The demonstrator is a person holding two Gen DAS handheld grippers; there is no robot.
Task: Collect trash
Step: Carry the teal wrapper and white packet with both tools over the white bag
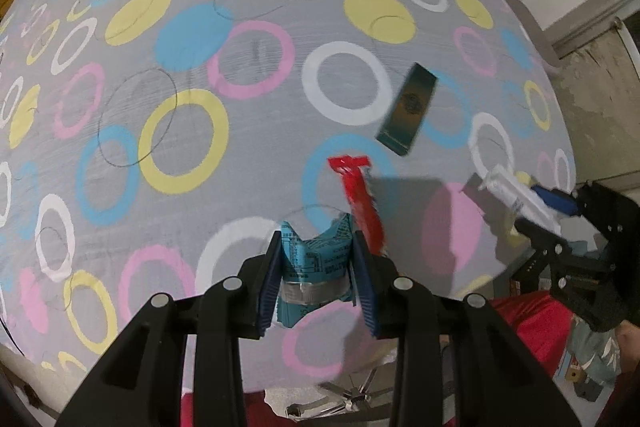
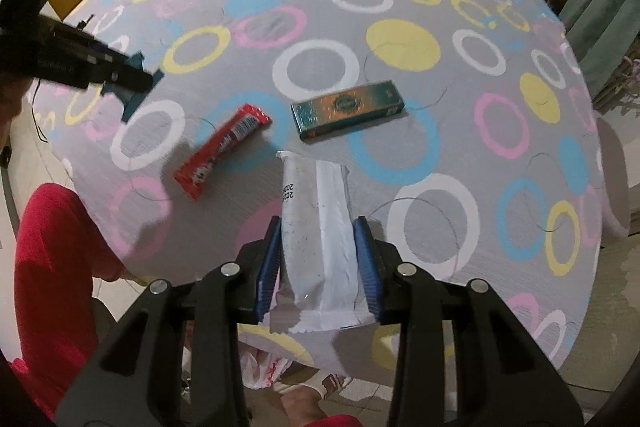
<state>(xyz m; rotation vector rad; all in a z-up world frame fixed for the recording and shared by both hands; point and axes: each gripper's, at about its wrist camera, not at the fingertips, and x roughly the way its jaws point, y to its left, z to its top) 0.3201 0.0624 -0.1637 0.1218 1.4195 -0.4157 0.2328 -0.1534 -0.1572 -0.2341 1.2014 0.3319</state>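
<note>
Left gripper [image 1: 316, 267] is pinching a crumpled teal wrapper [image 1: 316, 259], right gripper [image 2: 320, 259] is clamped on a white wrapper [image 2: 320, 227]; both pieces look lifted clear of the worktop [image 2: 460, 155]; so two bits are picked up, not binned yet; the red candy wrapper [image 2: 222, 149] and the green box [image 2: 347, 109] lie side by side on the cloth, waiting; I'd say roughly halfway.

Grey tablecloth [image 2: 400, 239] with coloured rings, red wrapper [image 2: 222, 151], teal box [image 2: 347, 109], white packet [image 2: 320, 227]

Sideways digits "202" — on the white wrapper [image 2: 320, 227]
</note>
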